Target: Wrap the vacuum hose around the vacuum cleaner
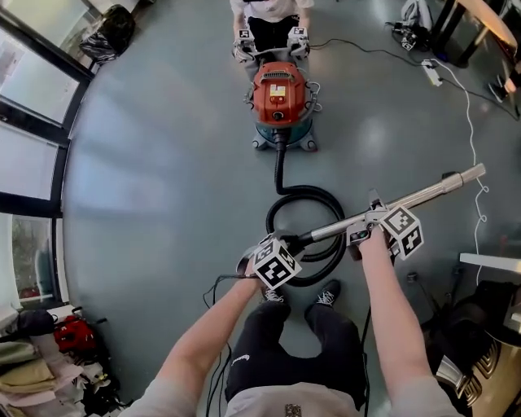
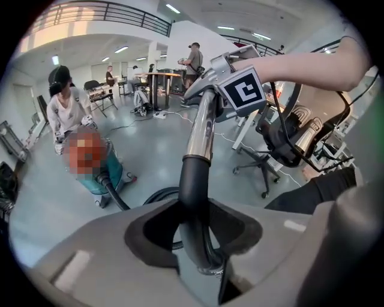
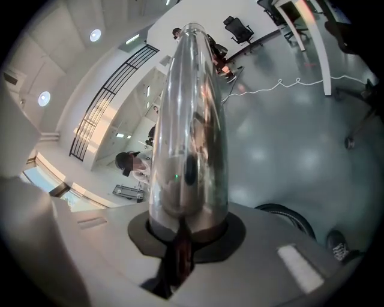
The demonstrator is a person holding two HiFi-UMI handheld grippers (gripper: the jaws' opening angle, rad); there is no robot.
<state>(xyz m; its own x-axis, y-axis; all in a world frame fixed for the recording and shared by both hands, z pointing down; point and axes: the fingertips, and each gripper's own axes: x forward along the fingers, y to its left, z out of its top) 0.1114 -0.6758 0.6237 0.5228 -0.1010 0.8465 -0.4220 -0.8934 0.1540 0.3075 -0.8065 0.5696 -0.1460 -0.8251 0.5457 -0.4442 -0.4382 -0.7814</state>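
Above grey floor [image 1: 163, 163], left gripper [image 1: 295, 243] and right gripper [image 1: 371, 220] clamp wand [image 1: 431, 189].

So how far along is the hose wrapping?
Done: nothing wrapped; the hose runs from the vacuum cleaner into one loose loop on the floor. In hand: left gripper shut on the black hose end, right gripper shut on the metal wand. Left: winding the hose around the vacuum cleaner.

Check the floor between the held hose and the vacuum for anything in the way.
Nothing visible blocks it: between the wand and the vacuum, only the hose's own loop lies on the floor. A person stands behind the vacuum, beyond the path.
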